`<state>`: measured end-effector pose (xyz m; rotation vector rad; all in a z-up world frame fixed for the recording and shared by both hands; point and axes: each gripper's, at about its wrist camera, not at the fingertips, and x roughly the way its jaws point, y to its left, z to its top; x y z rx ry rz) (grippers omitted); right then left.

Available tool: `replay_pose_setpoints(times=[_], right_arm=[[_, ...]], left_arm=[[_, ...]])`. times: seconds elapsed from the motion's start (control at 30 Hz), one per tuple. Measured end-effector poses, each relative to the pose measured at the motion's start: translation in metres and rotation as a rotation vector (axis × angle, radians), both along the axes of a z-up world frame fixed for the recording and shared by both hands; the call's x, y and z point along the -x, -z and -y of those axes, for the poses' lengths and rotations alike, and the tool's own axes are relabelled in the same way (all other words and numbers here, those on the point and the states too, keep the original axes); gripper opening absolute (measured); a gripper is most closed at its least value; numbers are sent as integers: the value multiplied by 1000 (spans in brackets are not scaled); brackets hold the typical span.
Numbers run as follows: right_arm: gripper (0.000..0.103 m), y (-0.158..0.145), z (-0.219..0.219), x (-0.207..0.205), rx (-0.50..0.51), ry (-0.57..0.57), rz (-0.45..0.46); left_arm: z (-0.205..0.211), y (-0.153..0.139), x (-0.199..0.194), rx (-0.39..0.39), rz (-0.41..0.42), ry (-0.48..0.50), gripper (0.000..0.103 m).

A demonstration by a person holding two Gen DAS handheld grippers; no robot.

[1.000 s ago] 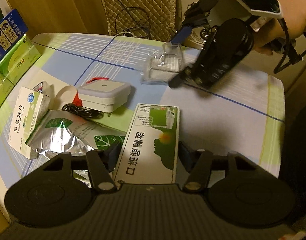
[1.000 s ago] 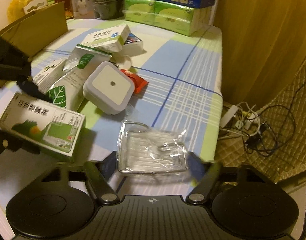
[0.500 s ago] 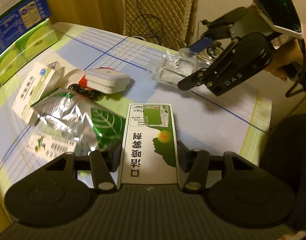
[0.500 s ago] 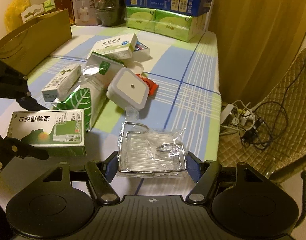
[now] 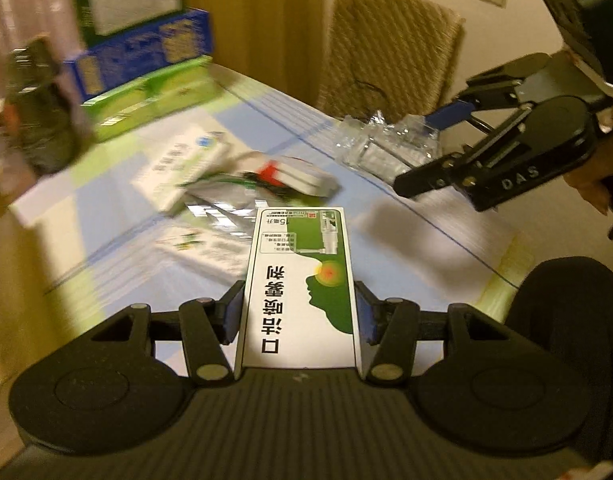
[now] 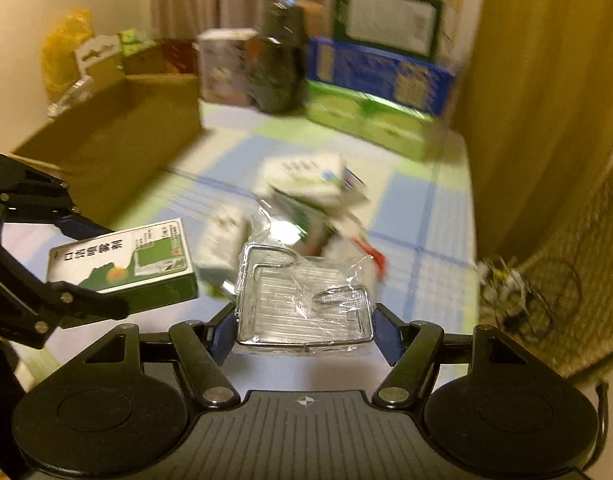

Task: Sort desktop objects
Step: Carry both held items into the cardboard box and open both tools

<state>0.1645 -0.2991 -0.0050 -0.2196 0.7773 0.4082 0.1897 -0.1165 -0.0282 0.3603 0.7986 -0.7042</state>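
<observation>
My left gripper (image 5: 298,312) is shut on a green and white spray box (image 5: 300,280) and holds it lifted above the table; the box also shows in the right wrist view (image 6: 122,260). My right gripper (image 6: 304,326) is shut on a wire rack wrapped in clear plastic (image 6: 304,300), also lifted; it shows in the left wrist view (image 5: 386,144) at the far right. A blurred pile of medicine boxes, a foil pouch and a white square device (image 5: 242,184) lies on the checked tablecloth.
A brown cardboard box (image 6: 114,140) stands at the table's far left. Green and blue cartons (image 6: 382,96) and a dark bag (image 6: 278,76) line the back edge. A wicker chair (image 5: 386,48) with cables stands beyond the table.
Both grippers have risen and tilted up with their loads. The spray box and the wire rack now hang higher above the table. The view is blurred by motion.
</observation>
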Motion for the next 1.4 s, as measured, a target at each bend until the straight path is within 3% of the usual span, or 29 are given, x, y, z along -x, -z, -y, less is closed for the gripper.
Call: replay_pose_setpoints(times=[0.4, 0.7, 1.0, 1.1, 1.3, 1.37, 1.4], right_arm=[[67, -46, -167, -16, -68, -213, 77], [67, -39, -281, -53, -56, -340, 78], [67, -7, -327, -88, -33, -370, 41], [67, 3, -333, -97, -26, -372, 29], [67, 17, -338, -106, -28, -382, 28], [72, 17, -341, -106, -38, -398, 32], [82, 16, -341, -106, -45, -402, 34]], left_arm=[[-161, -64, -3, -23, 106, -309, 50], [-271, -73, -31, -34, 110, -495, 50], [-312, -49, -68, -6, 76, -556, 50], [-314, -40, -80, 1, 57, -553, 10], [-325, -30, -92, 39, 55, -591, 13], [-328, -31, -90, 53, 61, -604, 19], [-329, -31, -88, 57, 63, -607, 21]])
